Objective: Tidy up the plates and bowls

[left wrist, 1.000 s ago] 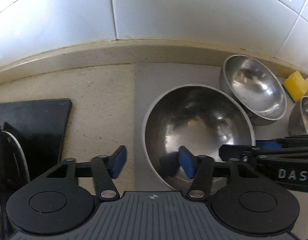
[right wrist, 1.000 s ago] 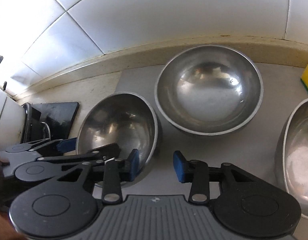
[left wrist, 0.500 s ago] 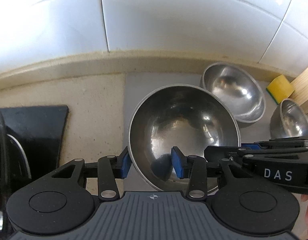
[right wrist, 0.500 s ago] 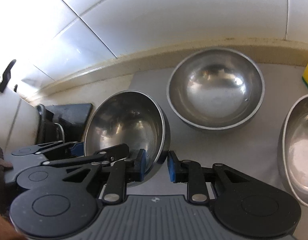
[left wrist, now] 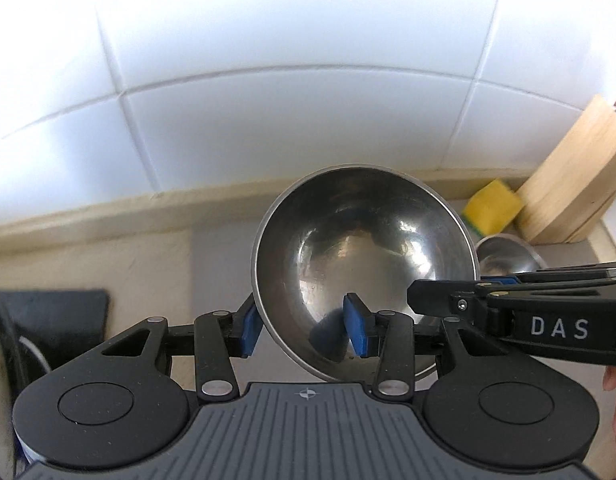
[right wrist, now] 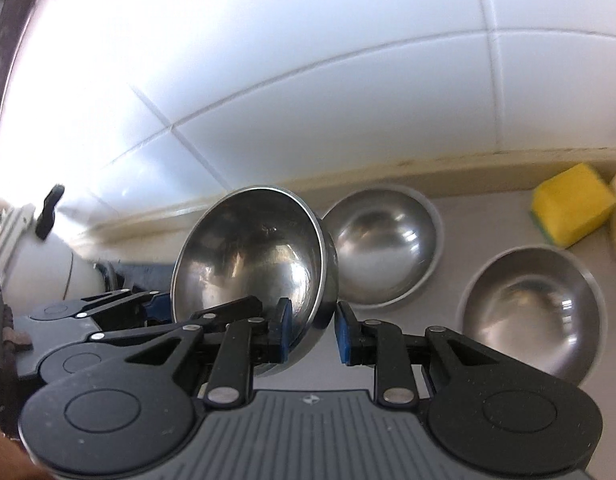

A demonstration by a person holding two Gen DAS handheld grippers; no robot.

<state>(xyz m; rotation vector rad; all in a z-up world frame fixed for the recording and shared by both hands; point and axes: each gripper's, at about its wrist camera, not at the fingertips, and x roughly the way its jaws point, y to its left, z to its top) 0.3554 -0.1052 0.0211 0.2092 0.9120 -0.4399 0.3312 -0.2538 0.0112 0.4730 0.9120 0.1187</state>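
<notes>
I hold one steel bowl [left wrist: 363, 264] with both grippers, and it hangs tilted above the counter [left wrist: 108, 256], its open side facing me and the white tiled wall [left wrist: 268, 80] behind it.

My left gripper [left wrist: 304, 330] clamps the bowl's near rim: one blue pad sits outside the wall, the other inside, both pressing the metal. My right gripper [right wrist: 313, 330] bites the same bowl on its right edge, its blue pads closed on the thin rim. In the left view the right gripper comes in from the right as a black bar marked DAS, reaching to the bowl's right rim.

Beyond the held bowl, on the grey mat [right wrist: 459, 216], two more steel bowls stand upright: a back bowl [right wrist: 383, 244] close to the wall, partly hidden by the held one, and a front bowl [right wrist: 531, 312] to its right, nearer to me. The two are near each other but apart.

A yellow sponge [right wrist: 571, 204] lies by the wall past the front bowl. In the left view a wooden block [left wrist: 567, 184] leans just beside the sponge. A dark tray [left wrist: 48, 320] lies at the far left of the counter.
</notes>
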